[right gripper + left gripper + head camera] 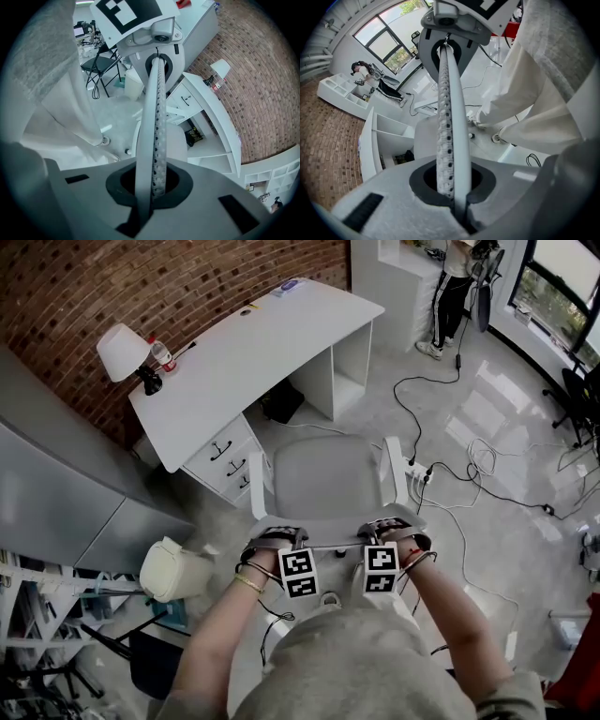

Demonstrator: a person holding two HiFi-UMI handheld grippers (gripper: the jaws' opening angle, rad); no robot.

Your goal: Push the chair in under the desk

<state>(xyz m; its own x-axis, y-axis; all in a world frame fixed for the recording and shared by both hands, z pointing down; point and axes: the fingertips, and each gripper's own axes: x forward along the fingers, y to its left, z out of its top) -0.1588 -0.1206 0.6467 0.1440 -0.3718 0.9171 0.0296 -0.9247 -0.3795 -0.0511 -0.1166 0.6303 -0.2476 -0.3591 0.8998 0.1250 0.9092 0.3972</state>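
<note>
A grey-seated chair with white armrests stands on the floor a little in front of the white desk, facing its knee opening. Both grippers sit side by side on the top edge of the backrest. My left gripper is shut on that edge, and my right gripper is shut on it a hand's width to the right. In the left gripper view the perforated backrest edge runs out of my left gripper towards the other gripper. The right gripper view shows the same edge clamped in my right gripper.
A lamp and a bottle stand on the desk's left end, above a drawer unit. A black bag lies under the desk. Cables trail over the floor at right. A cream bin stands at left. A person stands far back.
</note>
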